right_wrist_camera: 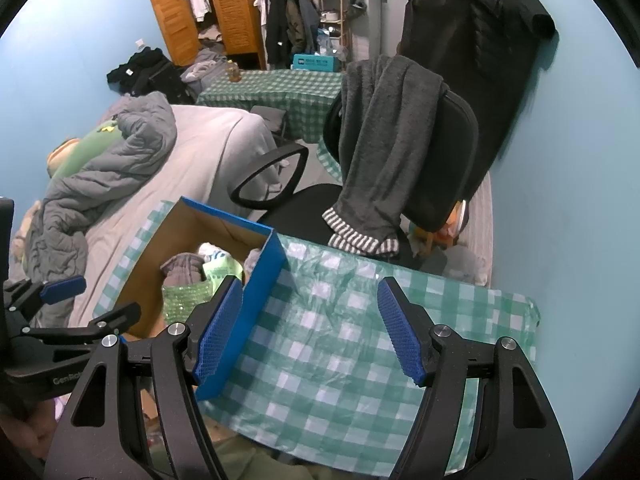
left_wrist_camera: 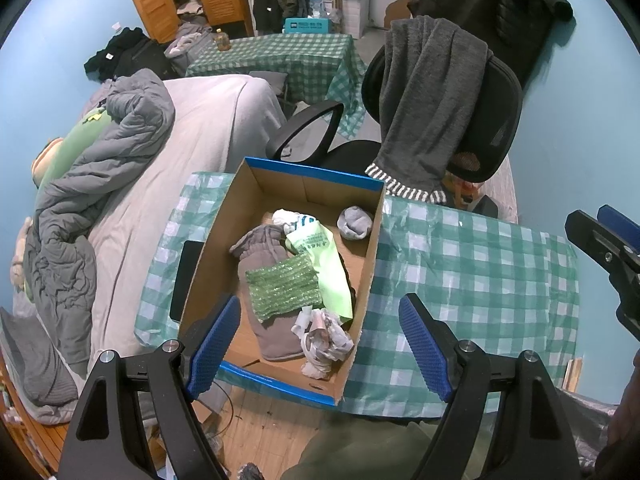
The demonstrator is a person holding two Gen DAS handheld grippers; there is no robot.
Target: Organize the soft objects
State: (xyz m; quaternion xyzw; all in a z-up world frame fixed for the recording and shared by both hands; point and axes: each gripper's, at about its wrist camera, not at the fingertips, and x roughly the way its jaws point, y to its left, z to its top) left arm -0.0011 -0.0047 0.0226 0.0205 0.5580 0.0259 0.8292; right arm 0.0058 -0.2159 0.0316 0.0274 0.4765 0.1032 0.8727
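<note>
Nearest, the left hand-held gripper [left_wrist_camera: 320,340] hangs over the near end of the box [left_wrist_camera: 374,236], its blue pads spread wide with nothing between them. The right hand-held gripper [right_wrist_camera: 310,328] is likewise spread and empty, poised over the bare checked cloth [right_wrist_camera: 340,340] of the counter, just right of the box's blue wall.

Inside the box lie the soft things: crumpled white wrap [left_wrist_camera: 324,338] at the near end, a grey mitt-like piece [left_wrist_camera: 276,340] under a green bubble sheet [left_wrist_camera: 282,290], a pale green bag [left_wrist_camera: 332,272] beside it, more grey cloth [left_wrist_camera: 260,244], a white-and-teal bundle [left_wrist_camera: 294,218] and a rolled grey sock [left_wrist_camera: 355,222] at the far end.

Judging by this, gathering looks largely done: the cloth around the box carries no loose item that either view shows. What is left may be tidying the heap.

Beyond, a grey garment [left_wrist_camera: 428,112] drapes the chair, and a rumpled quilt [left_wrist_camera: 104,168] sits on the bed; whether those belong to the task I cannot tell.
</note>
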